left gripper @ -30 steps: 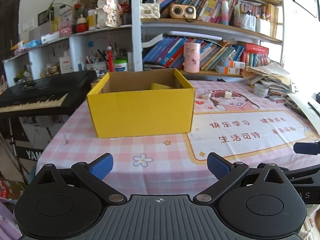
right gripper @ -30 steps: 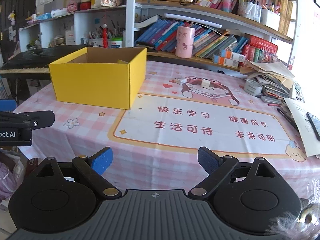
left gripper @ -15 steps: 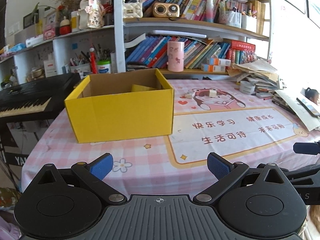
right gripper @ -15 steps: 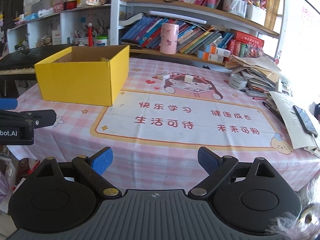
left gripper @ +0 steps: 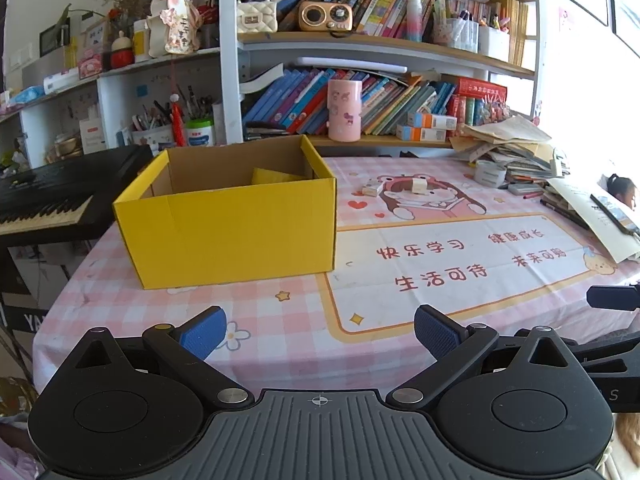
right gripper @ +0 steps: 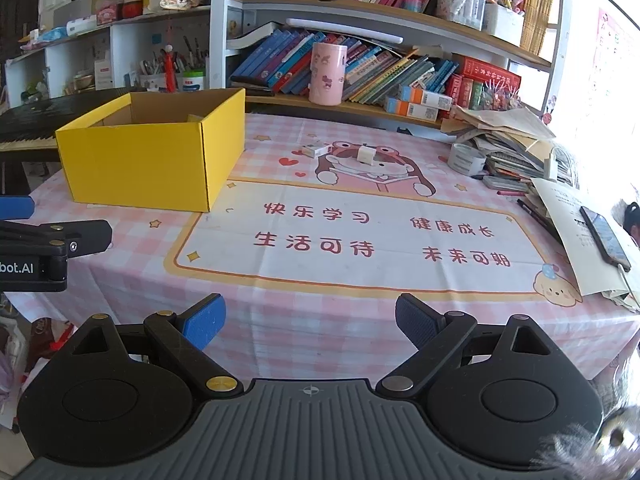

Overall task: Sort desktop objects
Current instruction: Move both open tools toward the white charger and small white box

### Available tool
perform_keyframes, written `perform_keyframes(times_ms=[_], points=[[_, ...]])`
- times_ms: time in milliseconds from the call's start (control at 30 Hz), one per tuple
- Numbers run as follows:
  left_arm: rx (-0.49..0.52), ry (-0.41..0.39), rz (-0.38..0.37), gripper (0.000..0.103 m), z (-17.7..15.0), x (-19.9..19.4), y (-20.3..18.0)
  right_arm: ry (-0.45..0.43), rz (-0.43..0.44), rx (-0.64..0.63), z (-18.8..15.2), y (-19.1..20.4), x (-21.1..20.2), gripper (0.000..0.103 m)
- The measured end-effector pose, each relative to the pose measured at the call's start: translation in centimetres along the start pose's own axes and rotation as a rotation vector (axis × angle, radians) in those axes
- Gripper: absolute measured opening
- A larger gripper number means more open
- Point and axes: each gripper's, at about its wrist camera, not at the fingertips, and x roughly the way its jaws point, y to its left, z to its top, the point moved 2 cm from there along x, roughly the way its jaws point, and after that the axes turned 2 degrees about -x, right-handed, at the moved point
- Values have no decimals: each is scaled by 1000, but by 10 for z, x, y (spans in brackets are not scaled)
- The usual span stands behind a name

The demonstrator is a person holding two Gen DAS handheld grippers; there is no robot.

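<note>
An open yellow cardboard box (left gripper: pixel 236 224) (right gripper: pixel 152 160) stands on the left of the pink checked tablecloth (left gripper: pixel 280 320) (right gripper: pixel 260 128). Beyond it, on the cartoon mat, lie a small flat white box (left gripper: pixel 373 188) (right gripper: pixel 314 149) and a small white cube (left gripper: pixel 418 185) (right gripper: pixel 365 153). A roll of tape (left gripper: pixel 489 173) (right gripper: pixel 466 159) sits further right by the paper stack. My left gripper (left gripper: pixel 320 330) hovers open at the table's near edge, nothing between its blue pads. My right gripper (right gripper: pixel 310 316) is open too, at the near edge right of the left one.
A messy stack of papers and books (right gripper: pixel 516 140) fills the right side, with pens (right gripper: pixel 536 216) and a phone (right gripper: pixel 604 238) on a sheet. A pink cylinder (right gripper: pixel 327 74) and shelves of books stand behind. A black keyboard (left gripper: pixel 44 204) sits left of the table.
Both views have swung to the right: the yellow box has slid leftward in each picture and more of the table's right side shows. Both grippers remain open.
</note>
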Motion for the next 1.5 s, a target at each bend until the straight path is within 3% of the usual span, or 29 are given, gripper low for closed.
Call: perform_keyframes(times_ms=[433,1500], points=[[71,14,-84,102,12,26,-38,20,-73,44,-2,-36,4,91],[141,8,-90,102,59,98,-82,41,-54,120,33,-95,78,91]])
